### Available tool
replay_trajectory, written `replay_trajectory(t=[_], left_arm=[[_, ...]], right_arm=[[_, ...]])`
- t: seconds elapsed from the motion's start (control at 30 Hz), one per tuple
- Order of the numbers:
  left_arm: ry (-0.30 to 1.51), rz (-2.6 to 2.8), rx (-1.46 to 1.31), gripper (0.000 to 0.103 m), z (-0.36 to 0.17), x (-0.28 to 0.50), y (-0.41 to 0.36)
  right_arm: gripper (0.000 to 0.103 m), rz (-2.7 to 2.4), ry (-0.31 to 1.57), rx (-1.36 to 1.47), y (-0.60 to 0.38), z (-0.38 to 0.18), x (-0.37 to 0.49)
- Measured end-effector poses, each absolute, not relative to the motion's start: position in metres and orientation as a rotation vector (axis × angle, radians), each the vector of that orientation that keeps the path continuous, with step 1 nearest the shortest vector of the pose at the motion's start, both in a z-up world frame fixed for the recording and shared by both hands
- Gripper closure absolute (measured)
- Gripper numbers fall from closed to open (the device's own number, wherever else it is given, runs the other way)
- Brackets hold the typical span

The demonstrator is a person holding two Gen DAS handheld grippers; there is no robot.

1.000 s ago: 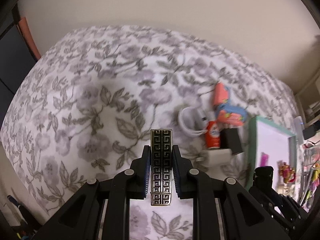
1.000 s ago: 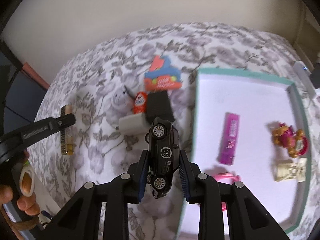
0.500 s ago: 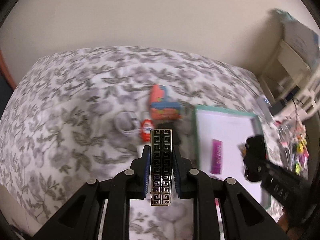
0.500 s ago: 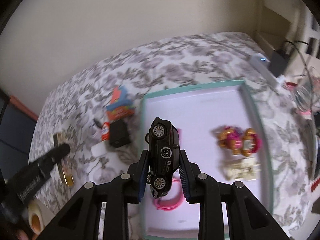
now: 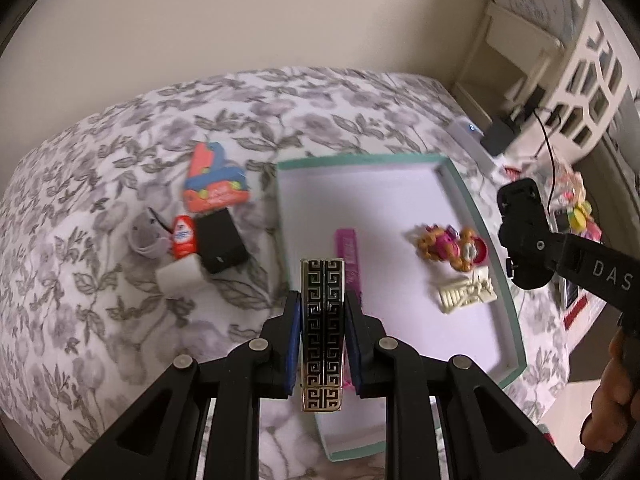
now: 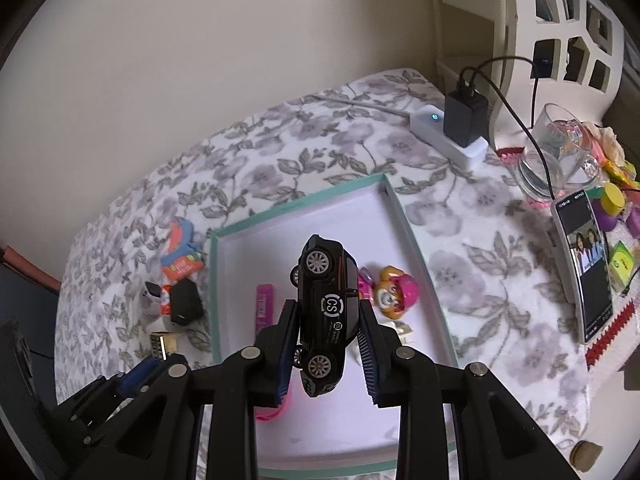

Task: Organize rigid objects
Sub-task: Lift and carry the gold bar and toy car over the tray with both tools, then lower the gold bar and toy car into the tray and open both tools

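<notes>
Left gripper (image 5: 322, 312): jaws narrow, pads clamped on both long sides of a gold-and-black key-pattern lighter (image 5: 322, 332), long axis in line with the fingers, far end past the fingertips and over the near-left part of the teal-rimmed tray (image 5: 472, 200). Right gripper (image 6: 328, 336): jaws narrow, gripping a black toy car (image 6: 326, 312) by roof and underside, car on its side, wheels facing the camera, long axis along the fingers, one end toward the far tray wall, held over the tray's white floor. Only in the left wrist view: white charger block (image 5: 178, 278) beside a black box (image 5: 221, 240), red-capped small bottle (image 5: 185, 237), coiled white cable (image 5: 146, 236), cream skeleton-like figure (image 5: 466, 294) in the tray, the right gripper from outside at right edge with car underside showing, part of a hand (image 5: 612, 392). Only in the right wrist view: white power strip (image 6: 452, 132) with black adapter (image 6: 466, 114) plugged in, glass mug (image 6: 556, 152), phone (image 6: 584, 268) with lit screen, pink ring (image 6: 272, 412) near the tray's front, tip of the left gripper and lighter end at lower left. Shared: floral bedcover (image 5: 120, 152), red-and-blue toy (image 5: 214, 184), magenta bar (image 5: 346, 244) lying lengthwise in the tray, pink-and-orange pup figure (image 6: 394, 290) in the tray.
</notes>
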State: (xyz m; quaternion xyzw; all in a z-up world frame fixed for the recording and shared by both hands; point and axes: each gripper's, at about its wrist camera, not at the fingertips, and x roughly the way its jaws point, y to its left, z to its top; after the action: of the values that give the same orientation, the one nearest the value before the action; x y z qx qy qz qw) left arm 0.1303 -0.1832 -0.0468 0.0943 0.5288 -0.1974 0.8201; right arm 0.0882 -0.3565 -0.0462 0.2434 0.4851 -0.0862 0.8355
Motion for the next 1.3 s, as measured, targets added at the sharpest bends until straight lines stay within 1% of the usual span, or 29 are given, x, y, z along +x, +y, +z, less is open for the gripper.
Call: replay_trajectory(t=[0.27,0.5,0.97,1.3], left_arm=[[1.160,-0.403,0.302,0.082,-0.075,0.130,-0.200],[1.178,-0.390,0.318,0.081,-0.087,0.133,-0.200],[1.210,-0.373,0.362,0.082,-0.104,0.136,-0.199],[1.182,-0.370,0.419,0.082,-0.105,0.132,-0.203]], right_arm=[[0.072,-0.144,1.153,0.476,-0.339,-0.081,0.100],[0.072,-0.118,1.229,0.429,-0.322,-0.103,0.107],[0.072,-0.114,1.321,0.409,-0.312,-0.129,0.114],[0.072,-0.132,1.373,0.426,-0.311,-0.148,0.121]])
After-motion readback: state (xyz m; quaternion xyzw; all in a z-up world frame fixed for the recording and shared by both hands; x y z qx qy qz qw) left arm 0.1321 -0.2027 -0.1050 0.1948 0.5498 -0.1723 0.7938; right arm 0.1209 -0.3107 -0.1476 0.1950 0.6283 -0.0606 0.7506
